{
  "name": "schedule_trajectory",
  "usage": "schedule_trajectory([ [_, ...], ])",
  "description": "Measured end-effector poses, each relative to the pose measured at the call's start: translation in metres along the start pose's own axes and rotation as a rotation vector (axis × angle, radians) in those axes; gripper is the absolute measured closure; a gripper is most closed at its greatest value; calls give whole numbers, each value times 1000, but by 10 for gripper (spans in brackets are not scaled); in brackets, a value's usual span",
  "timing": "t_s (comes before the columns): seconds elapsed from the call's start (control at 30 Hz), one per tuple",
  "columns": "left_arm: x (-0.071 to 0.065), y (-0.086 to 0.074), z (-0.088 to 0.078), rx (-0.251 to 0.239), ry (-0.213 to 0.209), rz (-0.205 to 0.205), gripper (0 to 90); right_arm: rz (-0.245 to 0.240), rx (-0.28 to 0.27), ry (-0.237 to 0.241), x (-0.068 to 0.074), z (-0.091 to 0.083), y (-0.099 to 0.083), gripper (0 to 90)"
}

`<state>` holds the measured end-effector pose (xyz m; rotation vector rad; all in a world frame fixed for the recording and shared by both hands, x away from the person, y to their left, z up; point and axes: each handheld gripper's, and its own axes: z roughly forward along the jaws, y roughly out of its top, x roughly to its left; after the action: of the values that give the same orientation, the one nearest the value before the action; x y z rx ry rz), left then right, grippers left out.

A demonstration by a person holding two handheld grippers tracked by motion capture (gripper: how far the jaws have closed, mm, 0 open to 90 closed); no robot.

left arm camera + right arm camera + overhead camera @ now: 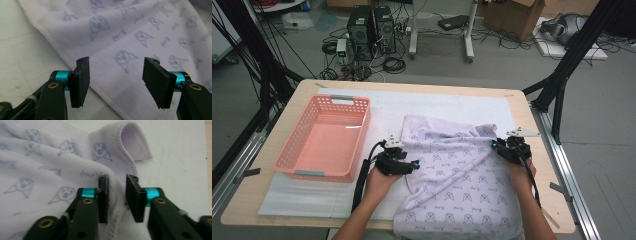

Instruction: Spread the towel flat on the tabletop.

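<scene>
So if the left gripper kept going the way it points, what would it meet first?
Most likely the lilac cloth: the left gripper has its jaws open over the cloth's hemmed edge, with printed fabric straight ahead. How far above it they hover is hard to judge.

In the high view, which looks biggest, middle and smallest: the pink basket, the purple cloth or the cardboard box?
1. Purple cloth, largest.
2. Pink basket.
3. Cardboard box, smallest, but it sits farther off on the floor and is cut off by the frame, so its real size is unsure.
</scene>
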<state>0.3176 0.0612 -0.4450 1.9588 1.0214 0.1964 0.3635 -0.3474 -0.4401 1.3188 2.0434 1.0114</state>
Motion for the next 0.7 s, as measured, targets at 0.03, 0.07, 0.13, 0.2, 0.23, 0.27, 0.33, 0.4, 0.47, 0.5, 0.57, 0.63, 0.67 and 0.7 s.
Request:
schedule_trajectory([
  [0.03,-3,-3,0,7,0,5,394,4,-19,15,1,-5,0,650],
  [0.07,-5,-6,1,4,8,26,395,2,-25,23,2,-9,1,621],
  [0.13,-11,-10,2,-12,63,86,431,-1,-37,36,4,-19,0,582],
  [0.2,-17,-11,2,-6,147,146,585,7,-45,70,6,-28,-2,569],
  [0.23,-17,-11,2,-6,151,153,678,5,-46,78,6,-31,-3,557],
  [0.27,-16,-11,2,-8,161,147,765,13,-45,92,7,-35,-5,554],
  [0.33,-8,-7,1,8,128,85,874,19,-51,113,9,-43,-10,547],
  [0.4,-1,-1,1,2,176,92,879,23,-61,135,9,-50,-15,542],
  [0.47,10,5,0,-23,231,66,881,30,-67,163,10,-56,-21,530],
  [0.5,16,8,-2,-27,271,78,882,36,-69,173,11,-59,-24,529],
  [0.57,27,13,-3,-60,292,45,881,43,-71,194,13,-65,-30,524],
  [0.63,30,14,-5,-103,291,17,865,26,-69,196,16,-71,-36,523],
  [0.67,30,14,-7,-111,309,27,844,18,-65,190,18,-73,-38,523],
  [0.7,30,14,-9,-124,290,0,764,0,-55,178,18,-76,-40,523],
])
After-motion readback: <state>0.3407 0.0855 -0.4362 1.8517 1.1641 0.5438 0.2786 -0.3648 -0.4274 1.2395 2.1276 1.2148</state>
